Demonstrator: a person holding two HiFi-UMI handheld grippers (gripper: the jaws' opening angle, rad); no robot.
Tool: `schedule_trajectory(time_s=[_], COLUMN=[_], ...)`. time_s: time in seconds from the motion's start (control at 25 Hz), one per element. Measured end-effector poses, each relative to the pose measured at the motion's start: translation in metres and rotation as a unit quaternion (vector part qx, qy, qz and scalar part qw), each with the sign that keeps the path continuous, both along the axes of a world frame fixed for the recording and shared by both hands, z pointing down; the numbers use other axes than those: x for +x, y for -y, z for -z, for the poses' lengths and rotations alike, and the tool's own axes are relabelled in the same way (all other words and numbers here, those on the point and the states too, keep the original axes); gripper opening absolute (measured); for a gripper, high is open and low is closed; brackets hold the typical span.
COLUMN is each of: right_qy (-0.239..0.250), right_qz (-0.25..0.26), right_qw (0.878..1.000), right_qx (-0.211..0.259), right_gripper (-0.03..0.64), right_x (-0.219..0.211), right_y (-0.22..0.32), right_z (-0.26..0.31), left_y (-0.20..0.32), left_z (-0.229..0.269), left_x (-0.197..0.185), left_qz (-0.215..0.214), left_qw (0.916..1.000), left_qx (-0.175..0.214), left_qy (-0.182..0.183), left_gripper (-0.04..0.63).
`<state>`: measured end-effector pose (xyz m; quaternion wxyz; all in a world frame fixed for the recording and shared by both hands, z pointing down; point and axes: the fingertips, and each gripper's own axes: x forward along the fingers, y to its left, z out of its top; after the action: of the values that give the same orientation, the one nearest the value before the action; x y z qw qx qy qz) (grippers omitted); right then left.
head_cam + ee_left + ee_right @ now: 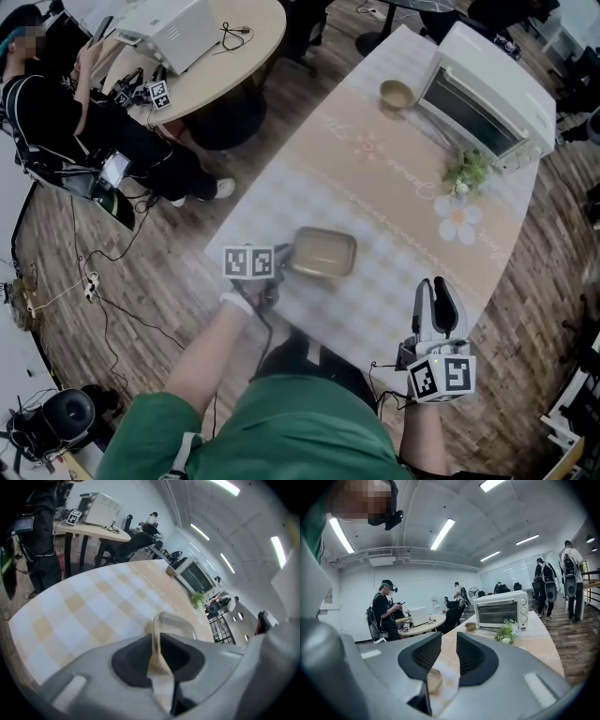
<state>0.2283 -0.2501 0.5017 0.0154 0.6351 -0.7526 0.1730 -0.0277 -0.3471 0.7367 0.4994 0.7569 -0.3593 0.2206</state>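
Tray (323, 253) is found at the near left edge of the table (267, 211), its long axis running left to right. Its left rim is clamped by the left gripper (281, 260). The right gripper (439, 298) is held empty, jaws apart, well right of the tray. Script on the runner (375, 178) is probably decorative and too faint to be read.

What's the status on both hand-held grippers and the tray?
Left hand-held gripper shut on rim of shallow rectangular gold metal tray. Right hand-held gripper open, empty. White toaster oven far off.
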Motion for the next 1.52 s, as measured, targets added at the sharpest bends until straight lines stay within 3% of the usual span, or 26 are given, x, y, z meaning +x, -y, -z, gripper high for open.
schedule_trajectory(time_s=[0.4, 0.96, 1.52], right_qy=[0.000, -0.009, -0.032], right_qz=[0.002, 0.020, 0.029], right_qw=[1.000, 1.000, 0.999], right_qx=[0.006, 0.003, 0.028], right_gripper=[0.086, 0.087, 0.087], right_x=[-0.005, -0.020, -0.029], right_y=[-0.011, -0.028, -0.035], right_z=[0.007, 0.015, 0.047], left_y=[-0.002, -0.010, -0.021], left_z=[0.010, 0.068, 0.178], left_x=[-0.002, -0.009, -0.007], left_qz=[0.019, 0.043, 0.057], left_qw=[0.9995, 0.9937, 0.9760], left_qx=[0.016, 0.093, 0.184], left_qy=[-0.019, -0.046, -0.102], left_gripper=[0.042, 0.041, 0.041])
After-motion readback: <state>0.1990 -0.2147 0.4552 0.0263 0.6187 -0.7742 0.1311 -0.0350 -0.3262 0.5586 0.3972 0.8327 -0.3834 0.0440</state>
